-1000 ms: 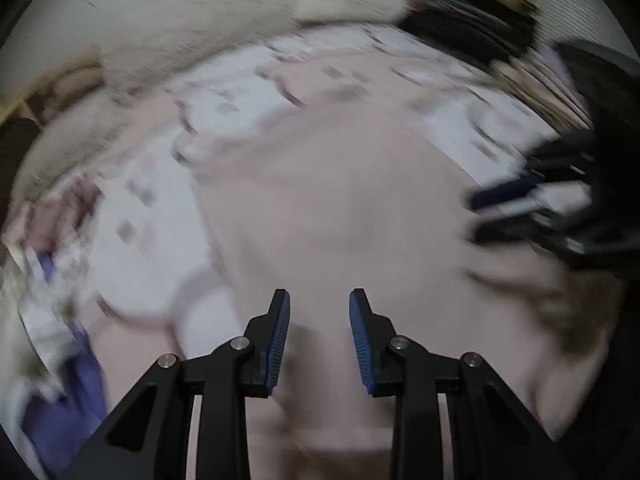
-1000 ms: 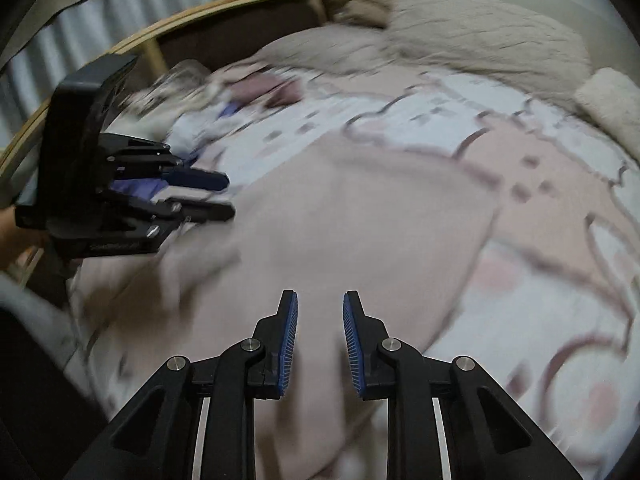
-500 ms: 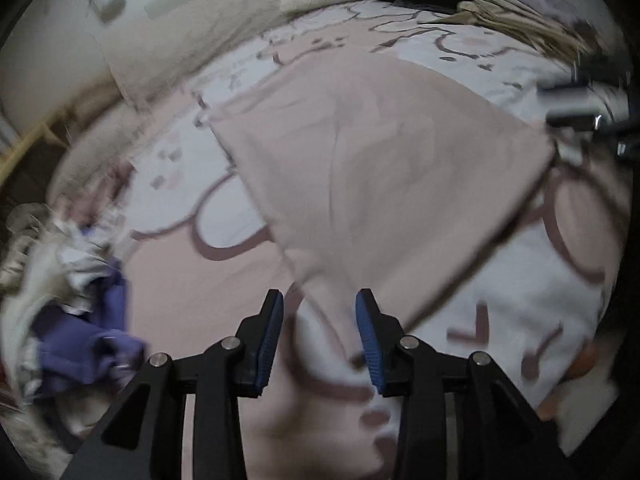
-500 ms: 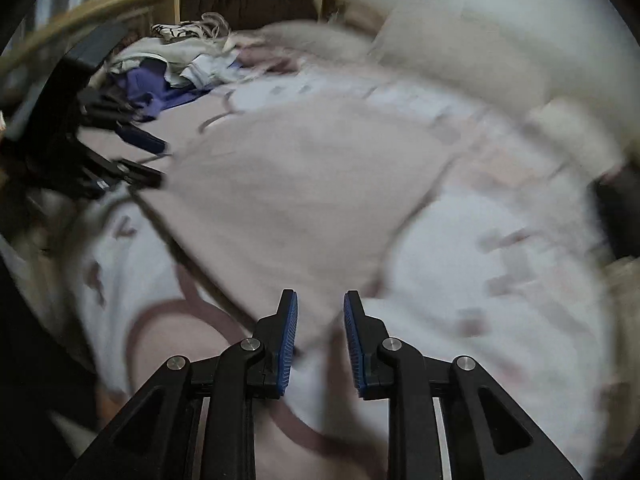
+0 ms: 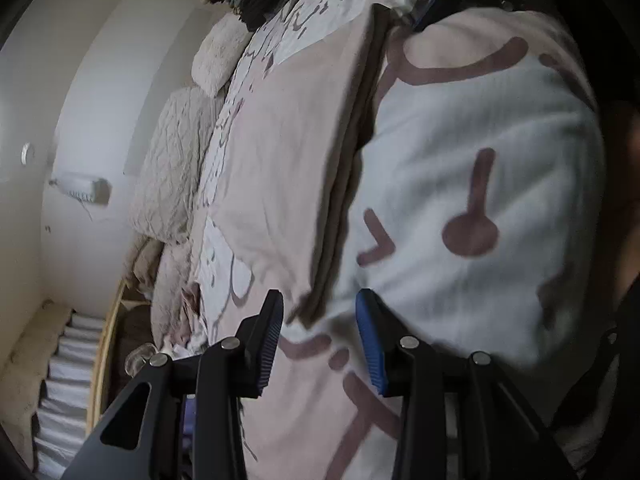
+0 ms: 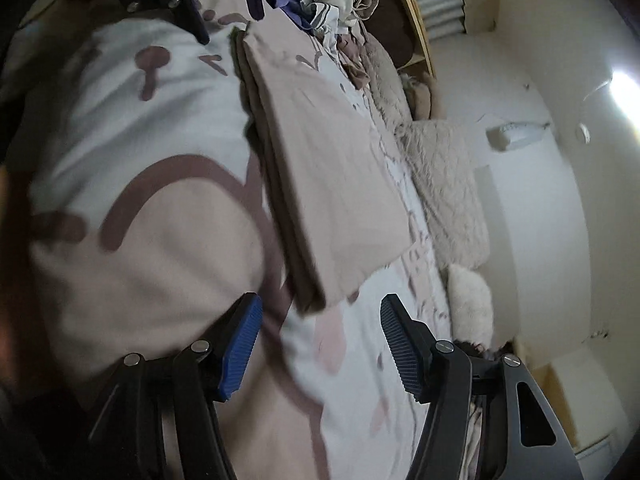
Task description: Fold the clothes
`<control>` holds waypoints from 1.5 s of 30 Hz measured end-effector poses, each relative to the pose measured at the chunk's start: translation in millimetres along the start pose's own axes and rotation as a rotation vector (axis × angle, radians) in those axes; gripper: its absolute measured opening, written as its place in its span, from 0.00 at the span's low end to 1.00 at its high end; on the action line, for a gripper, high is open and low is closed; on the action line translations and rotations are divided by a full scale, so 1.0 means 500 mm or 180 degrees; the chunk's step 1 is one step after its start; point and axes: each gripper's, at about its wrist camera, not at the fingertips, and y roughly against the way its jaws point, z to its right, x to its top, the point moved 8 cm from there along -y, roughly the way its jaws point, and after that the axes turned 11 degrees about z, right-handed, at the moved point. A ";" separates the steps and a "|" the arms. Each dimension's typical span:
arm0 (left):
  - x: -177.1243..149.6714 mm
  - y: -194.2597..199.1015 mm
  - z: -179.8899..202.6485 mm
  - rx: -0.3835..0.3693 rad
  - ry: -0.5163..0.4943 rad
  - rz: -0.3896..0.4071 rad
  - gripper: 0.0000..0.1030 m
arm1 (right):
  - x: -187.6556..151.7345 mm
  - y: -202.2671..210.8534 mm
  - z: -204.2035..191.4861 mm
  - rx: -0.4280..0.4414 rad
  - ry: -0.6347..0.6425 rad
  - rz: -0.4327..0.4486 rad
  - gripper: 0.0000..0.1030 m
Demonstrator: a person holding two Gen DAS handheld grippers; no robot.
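Garment (image 5: 288,152), pale pink and already folded into a layered slab, lies flat on the patterned bed cover (image 5: 480,184). Left claw (image 5: 319,336) and right claw (image 6: 320,344) each gape wide at opposite near corners, holding nothing. Best to pinch every layer at once, apparently three or four, then lift both ends evenly.
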 end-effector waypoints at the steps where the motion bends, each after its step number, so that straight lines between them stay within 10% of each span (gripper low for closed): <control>1: 0.001 -0.007 -0.002 0.0012 -0.0017 0.0006 0.36 | 0.003 -0.010 -0.001 -0.0010 0.0018 0.0009 0.60; 13: 0.025 -0.080 -0.036 0.0296 -0.0128 0.0042 0.36 | 0.042 -0.065 0.002 -0.0202 0.0015 0.0050 0.60; 19: 0.024 -0.078 -0.054 0.0408 -0.0042 0.0021 0.37 | 0.066 -0.103 0.001 -0.0322 0.0063 0.0042 0.35; 28: 0.021 -0.093 -0.051 0.0413 -0.0037 0.0021 0.36 | 0.043 -0.073 -0.001 -0.0330 0.0369 0.0194 0.33; 32: 0.018 -0.106 -0.055 0.0210 0.0237 -0.0123 0.19 | 0.049 -0.099 -0.011 -0.0233 0.0348 0.0158 0.14; 36: 0.020 -0.108 -0.075 0.0100 0.0559 -0.0192 0.05 | 0.054 -0.120 0.002 -0.0085 0.0083 0.0091 0.07; 45: 0.125 -0.054 -0.348 0.0903 0.1112 0.0126 0.04 | 0.093 -0.088 0.260 0.0129 -0.1364 0.0186 0.06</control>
